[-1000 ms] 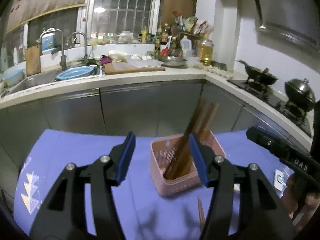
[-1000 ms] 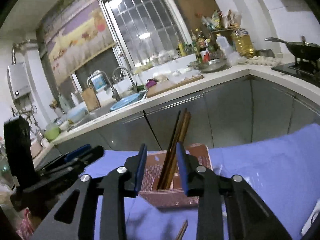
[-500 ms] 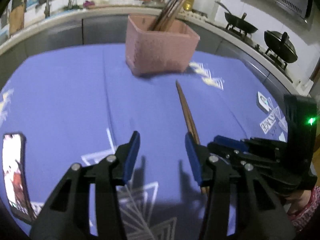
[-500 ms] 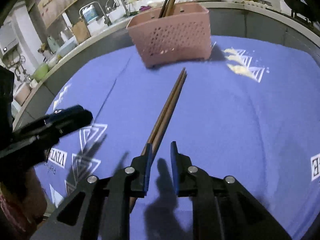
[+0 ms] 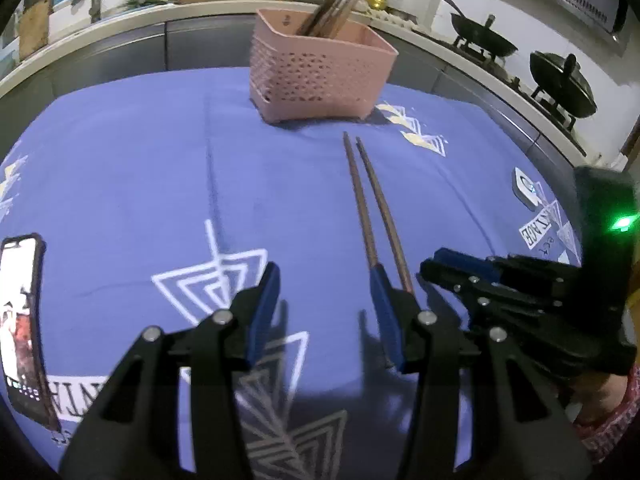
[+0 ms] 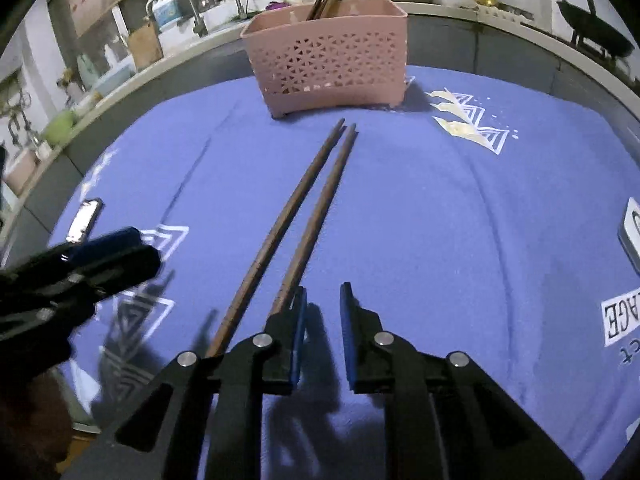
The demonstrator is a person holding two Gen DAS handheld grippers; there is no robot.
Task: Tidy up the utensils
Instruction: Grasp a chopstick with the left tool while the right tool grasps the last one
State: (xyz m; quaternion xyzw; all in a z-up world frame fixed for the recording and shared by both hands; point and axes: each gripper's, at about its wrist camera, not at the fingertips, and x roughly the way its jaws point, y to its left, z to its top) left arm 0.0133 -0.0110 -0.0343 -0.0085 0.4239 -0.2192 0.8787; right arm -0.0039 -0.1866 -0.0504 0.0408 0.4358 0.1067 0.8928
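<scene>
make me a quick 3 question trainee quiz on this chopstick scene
1. True or false: the two chopsticks on the cloth lie with their far tips toward the basket.
2. Multiple choice: what lies between the right gripper fingers? A) both chopsticks B) one chopstick C) nothing
3. Short answer: what flat thing lies on the cloth at the left edge of the left wrist view?

Key
1. True; the tips stop short of the basket, which already holds other sticks.
2. C; both chopsticks pass left of its left finger.
3. A phone.
</scene>
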